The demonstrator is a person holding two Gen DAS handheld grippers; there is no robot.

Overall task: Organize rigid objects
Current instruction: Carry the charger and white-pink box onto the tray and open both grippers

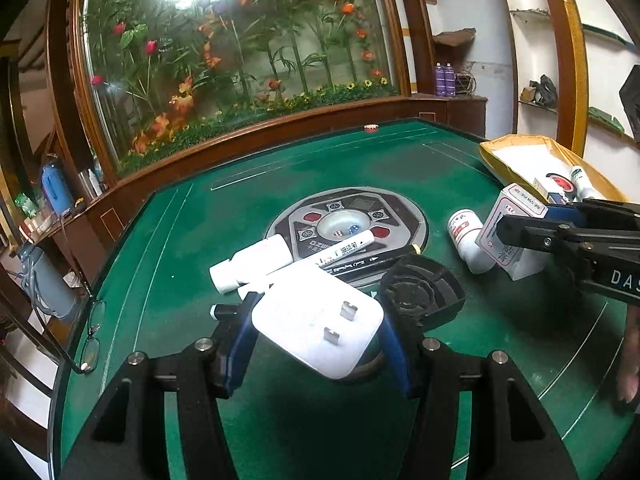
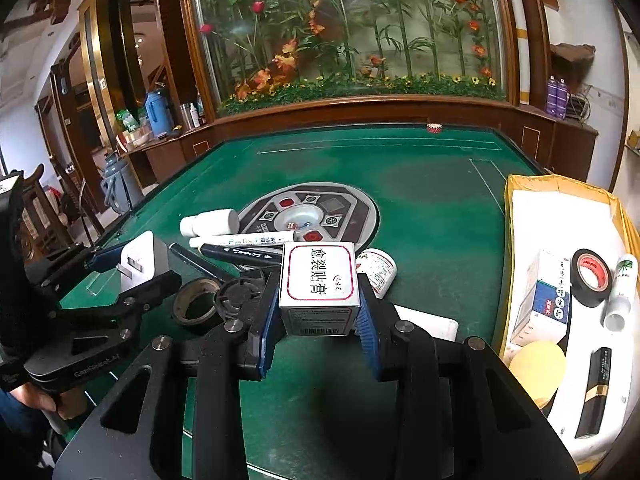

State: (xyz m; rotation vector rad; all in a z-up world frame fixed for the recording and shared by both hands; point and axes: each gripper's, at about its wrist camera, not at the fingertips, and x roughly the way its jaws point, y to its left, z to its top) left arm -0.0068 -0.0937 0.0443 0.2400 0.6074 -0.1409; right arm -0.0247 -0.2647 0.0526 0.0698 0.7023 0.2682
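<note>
This looks like a game room in a home or small parlour — the table [image 2: 400, 168] is a green-felted mahjong table with a round dice panel [image 2: 308, 216] set in its middle. Behind it a glass case of artificial flowers [image 2: 352, 32] fills a dark wooden frame. Household clutter lines the side ledge — a blue thermos [image 2: 158, 110], bottles — and spray cans [image 2: 557, 98] stand in the corner.

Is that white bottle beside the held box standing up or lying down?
Lying down. The white bottle rests on its side on the green table, its printed label facing up.
</note>
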